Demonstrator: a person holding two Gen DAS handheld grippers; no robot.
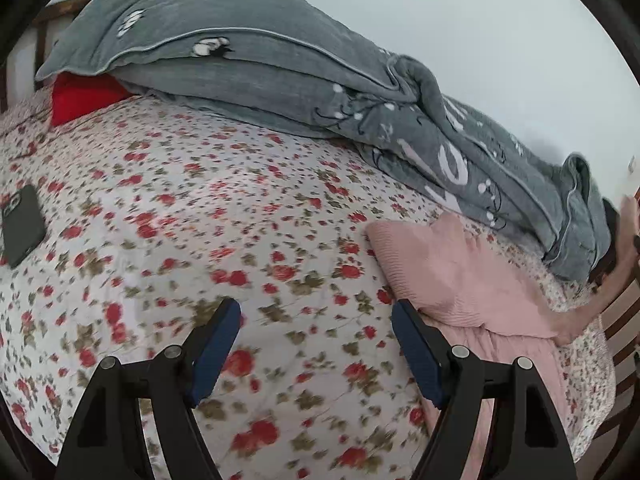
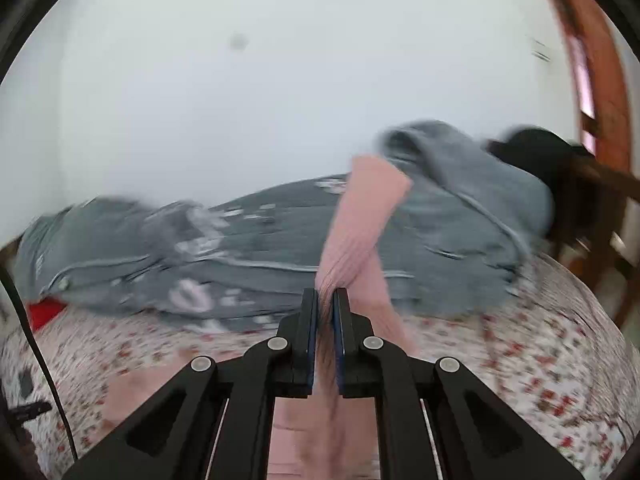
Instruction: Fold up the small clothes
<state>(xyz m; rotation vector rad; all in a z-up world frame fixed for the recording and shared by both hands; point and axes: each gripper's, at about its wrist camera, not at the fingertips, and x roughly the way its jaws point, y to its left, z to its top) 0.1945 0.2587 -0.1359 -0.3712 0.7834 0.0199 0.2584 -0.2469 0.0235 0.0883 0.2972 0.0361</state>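
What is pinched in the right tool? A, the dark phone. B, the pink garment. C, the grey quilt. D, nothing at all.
B: in the right wrist view the right tool is shut on a bunch of the pink garment, which rises out from between its fingers.

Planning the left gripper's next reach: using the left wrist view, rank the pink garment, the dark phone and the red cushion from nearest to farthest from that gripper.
From the open left gripper:
1. Pink garment, just beside its right finger.
2. Dark phone, on the floral bedspread at the left edge.
3. Red cushion, far left, tucked under the grey quilt.
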